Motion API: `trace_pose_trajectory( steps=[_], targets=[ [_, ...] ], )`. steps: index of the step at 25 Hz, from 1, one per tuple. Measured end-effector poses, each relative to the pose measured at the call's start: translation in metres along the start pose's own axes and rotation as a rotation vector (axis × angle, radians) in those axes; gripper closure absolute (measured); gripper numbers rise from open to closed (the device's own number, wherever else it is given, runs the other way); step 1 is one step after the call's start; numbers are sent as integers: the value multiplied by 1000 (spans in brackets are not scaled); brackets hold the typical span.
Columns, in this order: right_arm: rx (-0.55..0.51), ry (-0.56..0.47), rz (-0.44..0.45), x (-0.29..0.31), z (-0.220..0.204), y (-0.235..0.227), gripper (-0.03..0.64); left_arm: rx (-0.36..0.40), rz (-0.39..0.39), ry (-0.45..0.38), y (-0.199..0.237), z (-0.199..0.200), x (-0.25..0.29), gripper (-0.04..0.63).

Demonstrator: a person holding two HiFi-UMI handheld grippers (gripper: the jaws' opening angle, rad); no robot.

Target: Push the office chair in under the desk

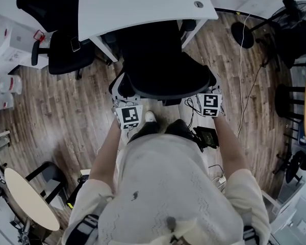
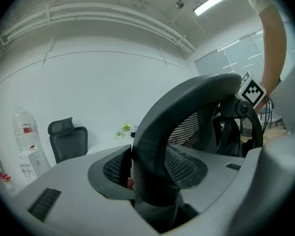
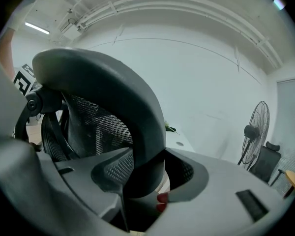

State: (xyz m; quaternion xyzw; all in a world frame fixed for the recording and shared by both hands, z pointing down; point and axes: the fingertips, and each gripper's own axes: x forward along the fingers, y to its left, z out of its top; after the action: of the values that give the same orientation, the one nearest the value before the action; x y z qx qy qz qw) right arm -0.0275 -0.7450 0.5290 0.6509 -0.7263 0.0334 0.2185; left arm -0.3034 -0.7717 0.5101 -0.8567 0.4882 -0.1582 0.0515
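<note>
at the upper left of the head view a second black chair point(image 1: 61, 52) stands beside the white desk point(image 1: 143, 6). a round table point(image 1: 33, 200) sits at the lower left on the wood floor point(image 1: 66, 116). just left of centre, your left gripper point(image 1: 123, 98) meets the left end of the curved back rim of the office chair point(image 1: 166, 78). in the left gripper view its jaws are clamped on that dark rim, which fills the gap between the pads. the office chair stands in the upper middle of the frame, its front part under the desk's near edge and its back toward you. right of centre, your right gripper point(image 1: 210, 93) takes the rim's right end. in the right gripper view its jaws stand fairly wide, yet they press on the thick rim from both sides. a white cable point(image 1: 240, 70) runs down the floor further right, and in the right gripper view a standing fan point(image 3: 254, 132) shows near the right edge.
</note>
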Motion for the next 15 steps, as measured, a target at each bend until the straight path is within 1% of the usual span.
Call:
trace_pose_trajectory(
  steps=[3, 6, 10, 12, 15],
  targets=[
    [-4, -2, -1, -6, -2, -1, 411, -23, -15, 3, -3, 1, -5, 368],
    [6, 0, 9, -11, -2, 0, 411, -10, -10, 2, -5, 1, -10, 368],
    [40, 2, 45, -22, -4, -2, 414, 2, -1, 7, -8, 6, -23, 370],
    [73, -11, 57, -32, -4, -5, 420, -14, 17, 4, -12, 11, -33, 375],
    [107, -16, 62, -55, -8, -11, 461, -69, 50, 8, -22, 15, -52, 425]
  ],
)
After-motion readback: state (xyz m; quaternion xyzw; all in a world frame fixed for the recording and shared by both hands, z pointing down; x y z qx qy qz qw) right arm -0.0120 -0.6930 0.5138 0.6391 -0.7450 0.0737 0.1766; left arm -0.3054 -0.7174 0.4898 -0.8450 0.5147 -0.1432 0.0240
